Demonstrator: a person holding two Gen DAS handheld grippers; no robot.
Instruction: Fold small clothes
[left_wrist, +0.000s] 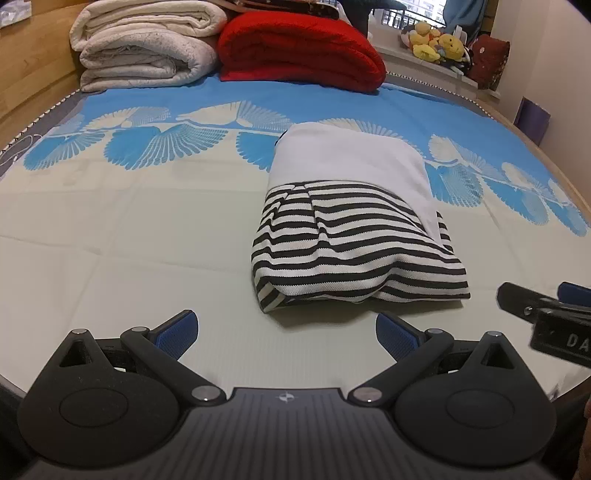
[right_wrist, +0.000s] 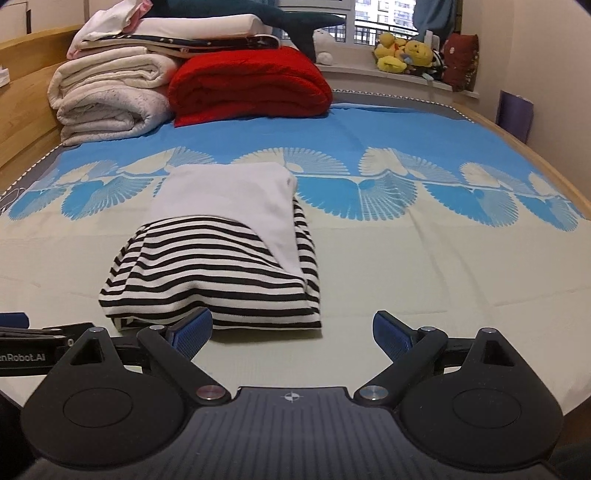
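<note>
A small garment (left_wrist: 351, 229), white at the far end and black-and-white striped at the near end, lies folded into a compact bundle on the bed. In the right wrist view the same garment (right_wrist: 221, 258) sits ahead and to the left. My left gripper (left_wrist: 286, 334) is open just short of the bundle's near edge, nothing between its blue pads. My right gripper (right_wrist: 293, 336) is open too, its left pad close to the striped edge and holding nothing. The right gripper (left_wrist: 546, 314) also shows at the right edge of the left wrist view.
The bed sheet (left_wrist: 110, 240) is cream with a blue fan-patterned band. Folded white blankets (left_wrist: 144, 48) and a red blanket (left_wrist: 299, 51) are stacked at the headboard end. Plush toys (right_wrist: 402, 53) sit on the window sill. A wooden bed frame (right_wrist: 26, 122) runs along the left.
</note>
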